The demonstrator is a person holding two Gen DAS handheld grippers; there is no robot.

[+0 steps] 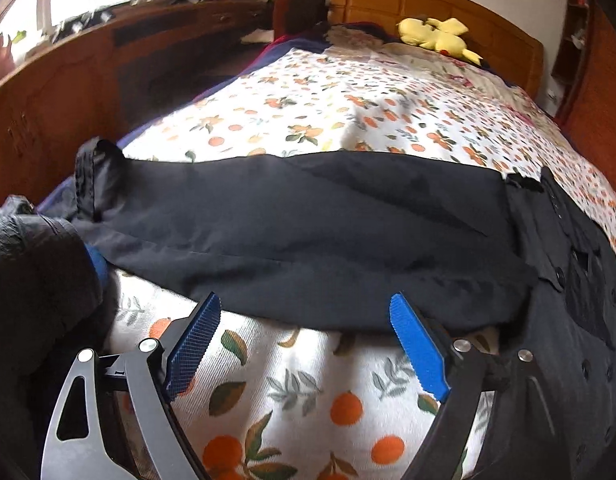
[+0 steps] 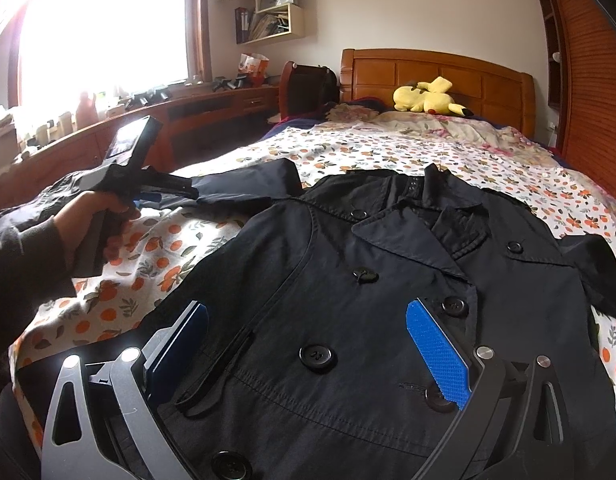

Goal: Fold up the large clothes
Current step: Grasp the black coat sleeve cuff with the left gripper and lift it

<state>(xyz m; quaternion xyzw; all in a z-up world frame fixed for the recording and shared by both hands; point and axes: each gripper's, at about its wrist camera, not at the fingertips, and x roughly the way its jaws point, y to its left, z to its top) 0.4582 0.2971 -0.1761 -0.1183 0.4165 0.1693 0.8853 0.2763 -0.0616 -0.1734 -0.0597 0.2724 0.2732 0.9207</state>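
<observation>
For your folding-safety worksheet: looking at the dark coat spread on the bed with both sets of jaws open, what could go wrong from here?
1. The left gripper has open jaws at the sleeve edge; it might pinch the orange-print bedsheet too.
2. The right gripper hovers over the coat front; closing could catch a button.

a bed (image 2: 387, 152) covered by an orange-print sheet is seen; a black coat (image 2: 347, 280) is spread flat on it, and a yellow plush toy (image 2: 427, 98) is laid near the headboard.
</observation>
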